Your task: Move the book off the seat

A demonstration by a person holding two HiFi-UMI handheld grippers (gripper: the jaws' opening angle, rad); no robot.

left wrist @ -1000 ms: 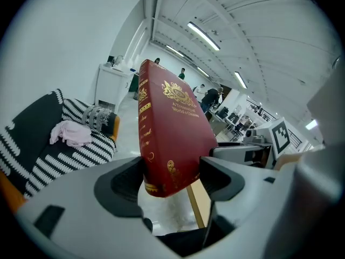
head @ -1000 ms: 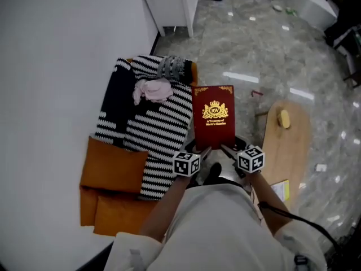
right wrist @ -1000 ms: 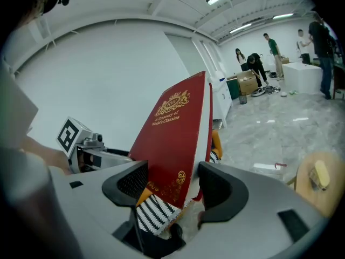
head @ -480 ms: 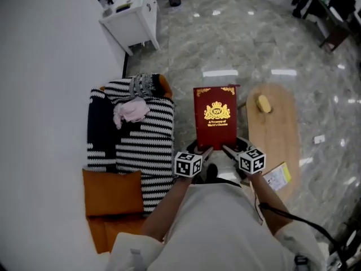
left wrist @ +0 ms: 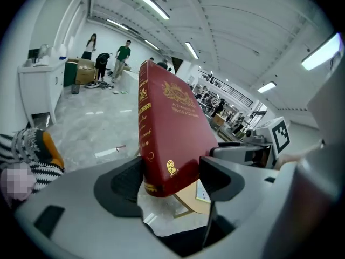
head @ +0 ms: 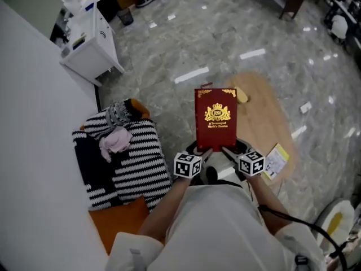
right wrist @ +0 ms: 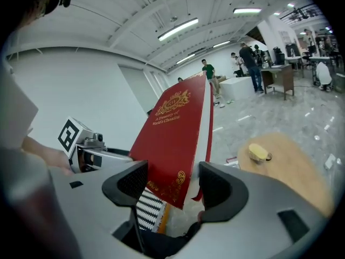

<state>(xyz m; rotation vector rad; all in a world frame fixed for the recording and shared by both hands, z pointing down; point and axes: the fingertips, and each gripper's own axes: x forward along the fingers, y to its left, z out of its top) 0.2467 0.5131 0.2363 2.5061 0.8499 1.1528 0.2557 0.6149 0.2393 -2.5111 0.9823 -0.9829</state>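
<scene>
The fingers [left wrist: 125,183] of the left gripper [left wrist: 171,171] are clamped on the near spine-side corner of the red book [left wrist: 171,128]. The right gripper [right wrist: 173,174] pinches the other near corner in the same way, one finger against each cover. In the head view the book hangs cover-up in front of the person, above the marble floor [head: 225,44]. It is clear of the seat [head: 113,224] and its striped blanket [head: 135,162] on the left, and its far edge reaches the near side of the low wooden bench [head: 265,117]. The step in hand looks like the carry: the book is already off the seat but not yet set down anywhere. The bench seems the likely landing place. The next move would call for both grippers to travel together so the book stays level. They should bring it over bare wood away from the yellow object [head: 241,96] and the leaflet [head: 274,161], lower it until it rests flat, and only then open the fingers.
</scene>
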